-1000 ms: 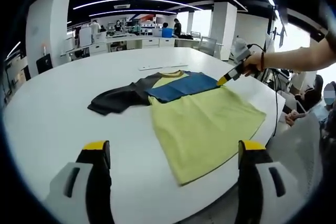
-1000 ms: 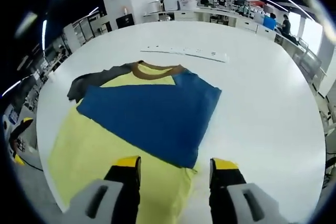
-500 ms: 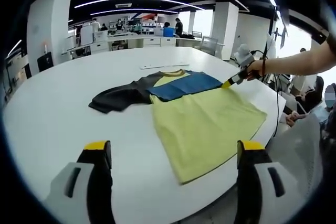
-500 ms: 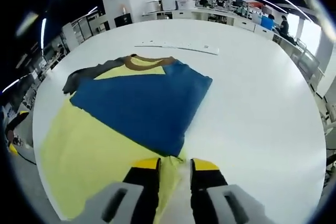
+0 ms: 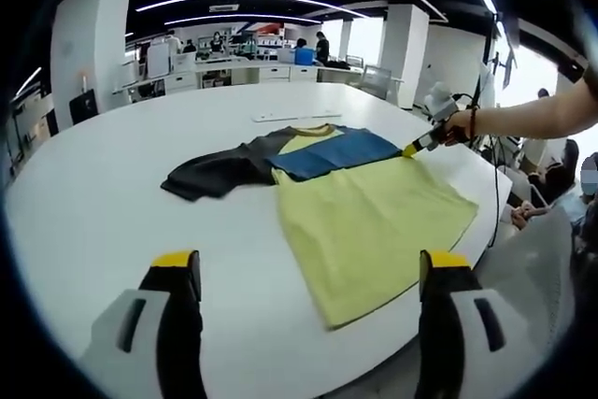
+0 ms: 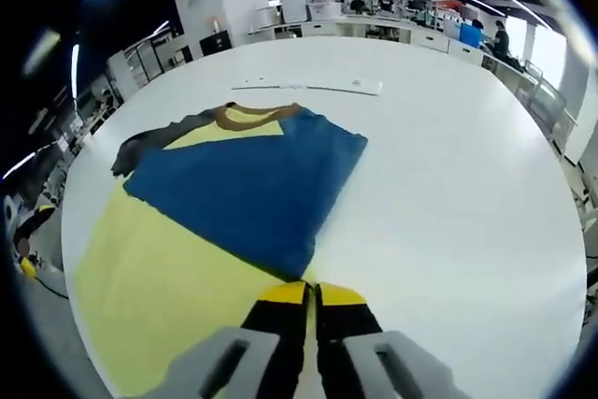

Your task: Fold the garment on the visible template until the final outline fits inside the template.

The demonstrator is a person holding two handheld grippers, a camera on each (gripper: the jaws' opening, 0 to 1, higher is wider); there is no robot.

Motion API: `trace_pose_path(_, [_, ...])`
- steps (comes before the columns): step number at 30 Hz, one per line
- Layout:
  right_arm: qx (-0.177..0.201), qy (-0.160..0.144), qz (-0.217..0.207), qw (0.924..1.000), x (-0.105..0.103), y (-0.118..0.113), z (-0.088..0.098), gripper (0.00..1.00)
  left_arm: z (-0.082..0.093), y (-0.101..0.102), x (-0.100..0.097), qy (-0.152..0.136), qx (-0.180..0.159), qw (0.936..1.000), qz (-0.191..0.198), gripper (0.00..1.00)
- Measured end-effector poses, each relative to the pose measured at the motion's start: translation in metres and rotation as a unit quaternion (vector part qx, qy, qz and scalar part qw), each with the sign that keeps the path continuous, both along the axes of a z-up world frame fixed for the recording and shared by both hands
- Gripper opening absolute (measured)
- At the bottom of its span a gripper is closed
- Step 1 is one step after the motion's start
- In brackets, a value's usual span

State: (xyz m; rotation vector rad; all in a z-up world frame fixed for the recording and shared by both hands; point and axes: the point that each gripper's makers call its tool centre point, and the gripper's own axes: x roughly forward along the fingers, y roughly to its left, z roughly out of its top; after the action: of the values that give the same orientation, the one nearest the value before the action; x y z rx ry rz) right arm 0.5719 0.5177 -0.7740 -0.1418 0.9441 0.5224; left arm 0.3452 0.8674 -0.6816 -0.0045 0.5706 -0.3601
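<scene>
A yellow T-shirt point(image 5: 374, 221) lies flat on the round white table point(image 5: 93, 203). Its blue sleeve point(image 5: 336, 151) is folded in over the chest, and its dark grey sleeve point(image 5: 210, 175) is spread out to the left. My left gripper point(image 5: 309, 261) hovers open over the table's near edge, short of the shirt's hem, with nothing between its jaws. My right gripper point(image 6: 309, 294) is shut on the shirt's yellow edge point(image 6: 159, 277), just below the tip of the blue sleeve point(image 6: 248, 184). In the left gripper view, that right gripper point(image 5: 411, 148) comes in from the right in a person's hand.
A long white strip point(image 5: 291, 117) lies on the table beyond the collar, also seen in the right gripper view point(image 6: 308, 87). The table's edge curves close on the right. A seated person point(image 5: 570, 184) is beyond it. Desks and pillars stand far behind.
My right gripper's jaws have closed from wide open to shut on the shirt's edge beside the blue sleeve. The left gripper has stayed open and nearly still.
</scene>
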Motion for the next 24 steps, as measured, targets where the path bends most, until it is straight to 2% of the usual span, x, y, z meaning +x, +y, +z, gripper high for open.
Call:
trace_pose_path(7, [0.003, 0.002, -0.012, 0.9999, -0.001, -0.006, 0.001, 0.0, -0.004, 0.006, 0.003, 0.007, 0.003, 1.0, 0.005, 0.92])
trace_pose_path(17, [0.003, 0.002, 0.007, 1.0, -0.007, -0.003, 0.004, 0.01, -0.005, 0.011, 0.012, 0.008, 0.001, 0.9999, 0.013, 0.9])
trace_pose_path(18, [-0.003, -0.002, 0.017, 0.9999, -0.009, -0.002, 0.004, 0.03, -0.004, 0.013, 0.014, 0.007, 0.001, 0.9999, 0.014, 0.89])
trace_pose_path(19, [-0.001, -0.002, 0.02, 0.9998, -0.008, -0.002, 0.005, 0.1, -0.003, 0.014, 0.016, 0.005, 0.0, 0.9999, 0.016, 0.89])
trace_pose_path(21, [0.009, -0.003, 0.022, 0.9997, -0.008, 0.001, 0.008, 0.27, 0.0, 0.016, 0.021, 0.002, -0.002, 0.9998, 0.018, 0.89])
trace_pose_path(22, [0.02, -0.01, 0.019, 0.9996, -0.007, 0.004, 0.011, 0.38, 0.001, 0.018, 0.024, 0.0, -0.002, 0.9998, 0.019, 0.88])
trace_pose_path(24, [0.024, -0.018, 0.025, 0.9992, -0.006, 0.006, 0.017, 0.5, 0.003, 0.022, 0.029, -0.004, 0.001, 0.9998, 0.022, 0.87])
